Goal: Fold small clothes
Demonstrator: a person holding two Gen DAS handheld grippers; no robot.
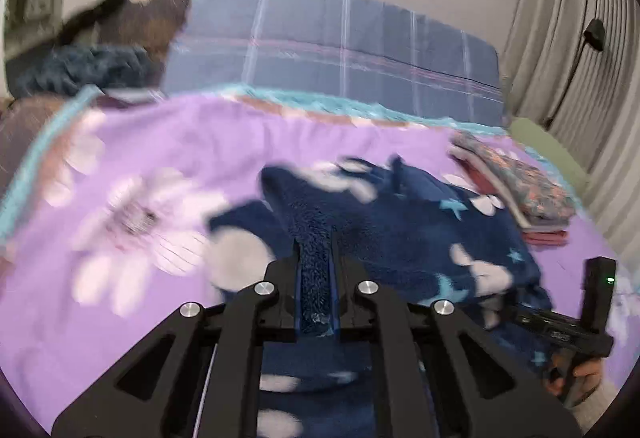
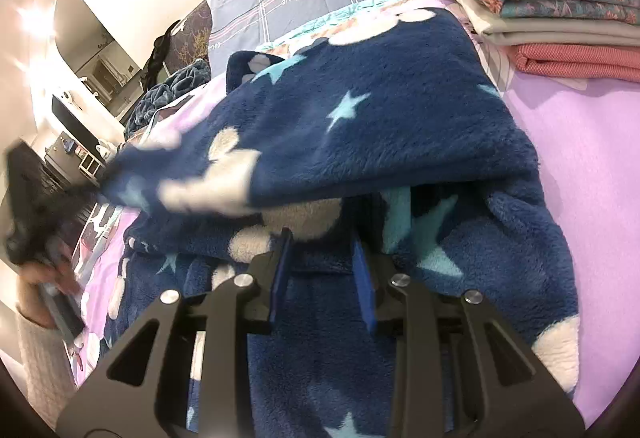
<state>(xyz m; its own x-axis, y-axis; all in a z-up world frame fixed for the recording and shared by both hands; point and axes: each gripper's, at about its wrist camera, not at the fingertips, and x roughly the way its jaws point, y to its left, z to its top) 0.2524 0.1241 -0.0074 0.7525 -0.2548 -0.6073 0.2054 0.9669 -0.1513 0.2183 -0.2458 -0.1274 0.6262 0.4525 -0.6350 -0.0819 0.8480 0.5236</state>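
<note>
The left gripper is pinching a fold of the navy blue fleece garment with pale stars and white blobs, its jaws nearly together with the plush pile bunched between them. The right gripper is sitting with its blue pads part-way apart over the same fleece at the bottom centre of the right wrist view; whether those pads are pressing on cloth I cannot tell.

The risk lies in the pinch: the fleece is thick and springy, so a narrow bite may be slipping off as the layer is being drawn across, and the lifted flap could be flopping back unevenly. If the right gripper is not holding the lower layer, the whole garment may be dragging along the cover rather than folding. The stack of folded clothes, floral on top and pink beneath, is lying just beside the garment in the upper right, and a wide swing could be nudging it.

Everything is resting on a purple bed cover with big white flowers. A grey-blue checked quilt is lying behind, and a pale pleated curtain is hanging at the right edge.
</note>
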